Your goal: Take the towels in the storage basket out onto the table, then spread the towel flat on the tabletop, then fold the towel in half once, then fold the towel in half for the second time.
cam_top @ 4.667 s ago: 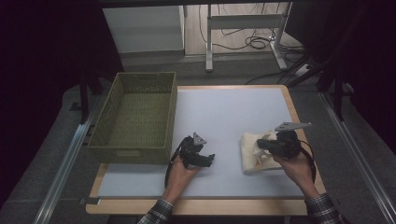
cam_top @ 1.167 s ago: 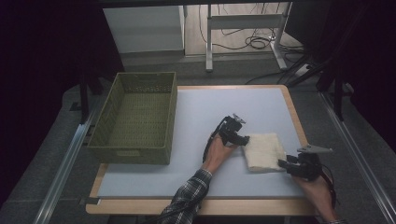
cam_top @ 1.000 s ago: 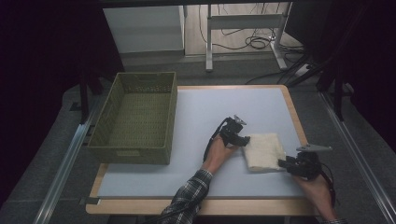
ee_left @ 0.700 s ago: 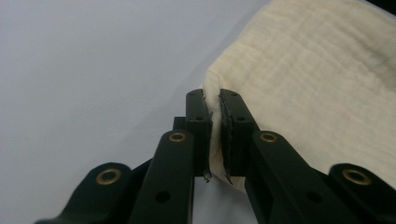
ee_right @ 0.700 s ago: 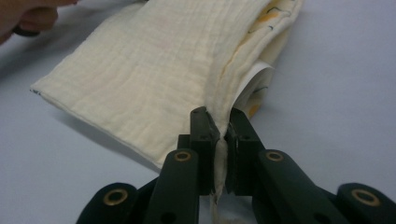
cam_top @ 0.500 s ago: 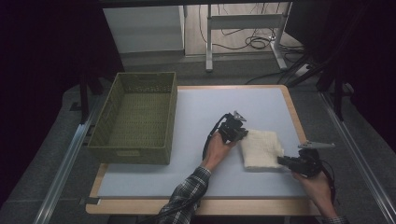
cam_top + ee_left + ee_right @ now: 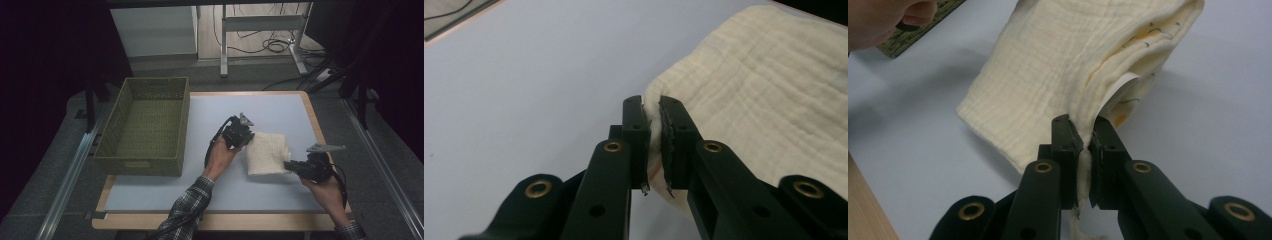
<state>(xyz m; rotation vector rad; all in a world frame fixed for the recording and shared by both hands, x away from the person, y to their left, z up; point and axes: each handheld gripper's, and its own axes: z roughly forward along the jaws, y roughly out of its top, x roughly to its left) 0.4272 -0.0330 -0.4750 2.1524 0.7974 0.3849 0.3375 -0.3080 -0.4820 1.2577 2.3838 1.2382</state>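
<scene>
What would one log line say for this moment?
left gripper: shut on folded cloth edge | right gripper: shut on folded cloth corner | cloth: on white mat | basket: left of cloth, apart

You won't find any readable text here: no labels, brands or numbers. The basket (image 7: 142, 127) has a blank tag at 6 o'clock.

Room edges sitting dark, table (image 7: 150, 195) lit evenly from above; close views staying sharp, soft shadows showing.
</scene>
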